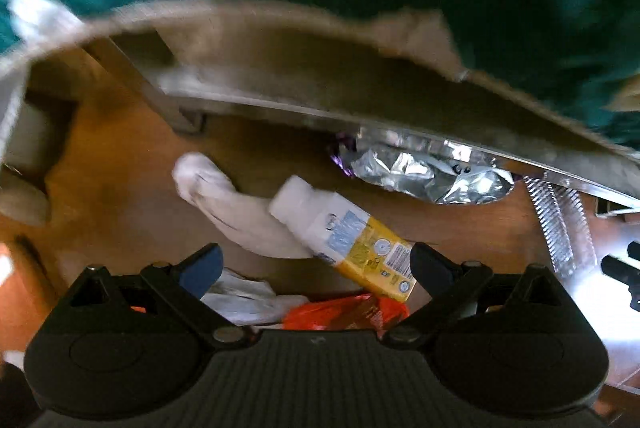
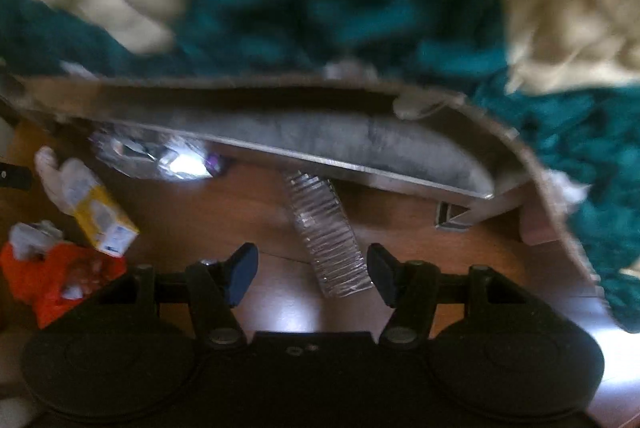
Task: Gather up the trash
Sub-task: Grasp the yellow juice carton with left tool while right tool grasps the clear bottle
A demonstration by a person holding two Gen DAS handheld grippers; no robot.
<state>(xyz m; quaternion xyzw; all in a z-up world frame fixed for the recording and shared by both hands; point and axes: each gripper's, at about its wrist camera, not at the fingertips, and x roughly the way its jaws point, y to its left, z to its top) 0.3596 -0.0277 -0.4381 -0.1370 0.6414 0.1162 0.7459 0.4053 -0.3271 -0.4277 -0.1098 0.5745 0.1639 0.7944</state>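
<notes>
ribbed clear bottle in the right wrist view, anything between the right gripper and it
Nothing visible does. The ribbed clear bottle lies on the wooden floor, its near end between the open fingers of the right gripper. Its far end tucks under the grey furniture edge.

A white bottle with a yellow and blue label (image 1: 352, 236) lies on its side on the wooden floor, cap end pointing away and to the left, its base tilted over an orange wrapper (image 1: 352, 314). A white crumpled sock-like cloth (image 1: 236, 207) lies just beside the bottle, touching its neck. Crumpled white paper (image 1: 244, 298) sits next to the orange wrapper. A shiny silver foil bag with a purple edge (image 1: 424, 171) lies partly under the sofa's edge. A clear ribbed plastic bottle (image 2: 326, 248) lies slanted on the floor, its far end under the sofa.
</notes>
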